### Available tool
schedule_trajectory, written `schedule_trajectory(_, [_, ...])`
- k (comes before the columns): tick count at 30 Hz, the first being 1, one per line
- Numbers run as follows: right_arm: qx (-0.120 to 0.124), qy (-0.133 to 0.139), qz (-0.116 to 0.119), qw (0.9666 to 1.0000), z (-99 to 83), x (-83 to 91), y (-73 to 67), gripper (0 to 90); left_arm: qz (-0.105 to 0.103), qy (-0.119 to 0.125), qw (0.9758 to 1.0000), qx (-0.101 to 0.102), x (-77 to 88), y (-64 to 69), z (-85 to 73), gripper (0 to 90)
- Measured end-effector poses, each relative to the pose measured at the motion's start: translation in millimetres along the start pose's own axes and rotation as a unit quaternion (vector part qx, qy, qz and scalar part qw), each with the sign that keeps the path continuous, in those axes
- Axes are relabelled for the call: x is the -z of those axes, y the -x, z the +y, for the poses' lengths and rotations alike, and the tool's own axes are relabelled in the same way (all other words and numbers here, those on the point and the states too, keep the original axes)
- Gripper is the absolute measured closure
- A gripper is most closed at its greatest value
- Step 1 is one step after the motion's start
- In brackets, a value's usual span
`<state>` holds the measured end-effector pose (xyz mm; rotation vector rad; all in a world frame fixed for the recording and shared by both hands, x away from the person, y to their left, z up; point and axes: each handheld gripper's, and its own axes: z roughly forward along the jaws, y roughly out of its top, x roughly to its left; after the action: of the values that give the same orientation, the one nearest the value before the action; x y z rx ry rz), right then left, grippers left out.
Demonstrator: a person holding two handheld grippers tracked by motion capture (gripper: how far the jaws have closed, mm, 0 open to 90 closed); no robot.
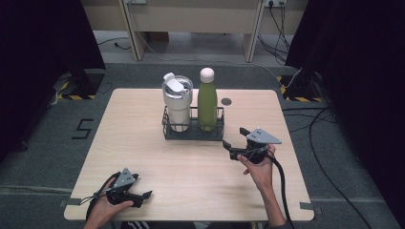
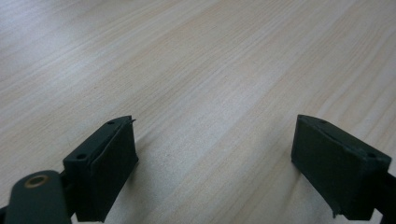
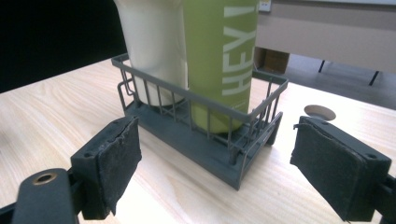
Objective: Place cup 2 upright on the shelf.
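Note:
A dark grey wire rack (image 1: 193,135) stands at the middle back of the wooden table (image 1: 138,143). Upright in it are a white lidded tumbler (image 1: 177,100) on the left and a green bottle (image 1: 207,102) with a pale cap on the right. My right gripper (image 1: 234,138) hovers just right of the rack, open and empty, pointing at it. In the right gripper view the rack (image 3: 196,135), the green bottle (image 3: 219,56) lettered "HEY!" and the tumbler (image 3: 154,42) lie close ahead of the right gripper (image 3: 215,135). My left gripper (image 1: 142,186) rests low at the front left, open over bare wood (image 2: 215,126).
A small round grommet (image 1: 226,101) sits in the tabletop behind the rack, also seen past the right jaw as a grommet (image 3: 319,112). Cables (image 1: 315,133) run over the floor to the right. Dark curtains flank both sides.

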<state>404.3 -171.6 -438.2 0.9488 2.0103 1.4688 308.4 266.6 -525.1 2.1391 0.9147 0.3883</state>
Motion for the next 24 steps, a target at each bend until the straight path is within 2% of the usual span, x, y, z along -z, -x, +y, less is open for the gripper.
schedule_trajectory(9, [0.004,-0.013,0.007,0.9999,-5.9,-1.4,-5.6,15.4,-0.002,0.001,1.0,-0.001,-1.4,-1.0,1.1,12.9])
schedule_trajectory(24, [0.0,-0.033,0.004,0.9994,-21.4,1.1,-5.9,15.4,-0.004,0.001,1.0,-0.002,-2.8,-1.9,2.3,12.8])
